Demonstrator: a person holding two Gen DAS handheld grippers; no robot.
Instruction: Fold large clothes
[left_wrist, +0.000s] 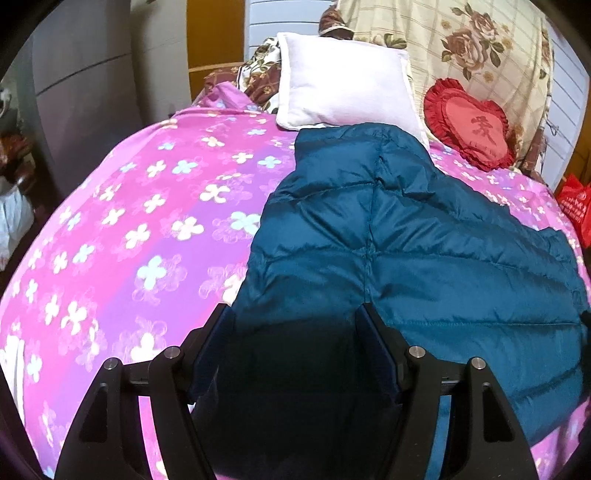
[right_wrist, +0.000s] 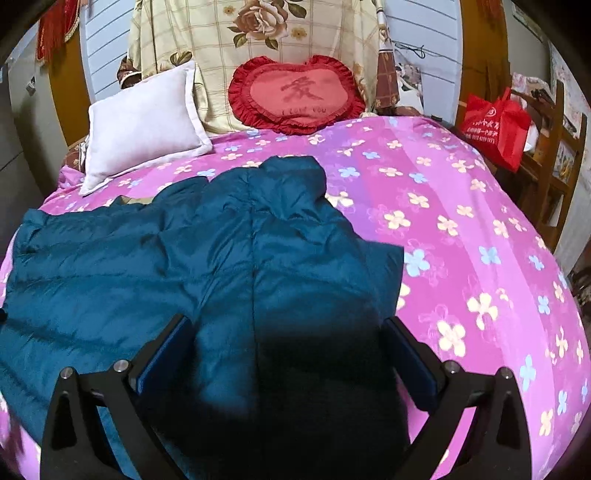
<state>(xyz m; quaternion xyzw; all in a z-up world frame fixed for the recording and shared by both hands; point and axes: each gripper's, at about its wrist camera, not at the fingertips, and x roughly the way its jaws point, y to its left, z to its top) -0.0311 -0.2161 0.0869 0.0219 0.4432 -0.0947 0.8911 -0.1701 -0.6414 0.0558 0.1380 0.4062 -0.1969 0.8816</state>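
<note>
Fingers of my left gripper (left_wrist: 295, 317) stand wide apart over the near edge of the blue puffy jacket (left_wrist: 406, 240), holding nothing. My right gripper (right_wrist: 284, 328) is spread wide too, empty, above the jacket's dark near part. The jacket lies flat on the pink flower bed cover (right_wrist: 461, 221). Its near end is in shadow, so I cannot see that hem well.

Farther back sit a white pillow (left_wrist: 343, 85) and a red heart cushion (right_wrist: 295, 92), against a rose-print cloth (right_wrist: 258, 33).

Only my right view shows the whole red bag (right_wrist: 495, 125) on a wooden chair; I cannot see what is inside. Only my left view shows the grey wardrobe (left_wrist: 85, 81).
</note>
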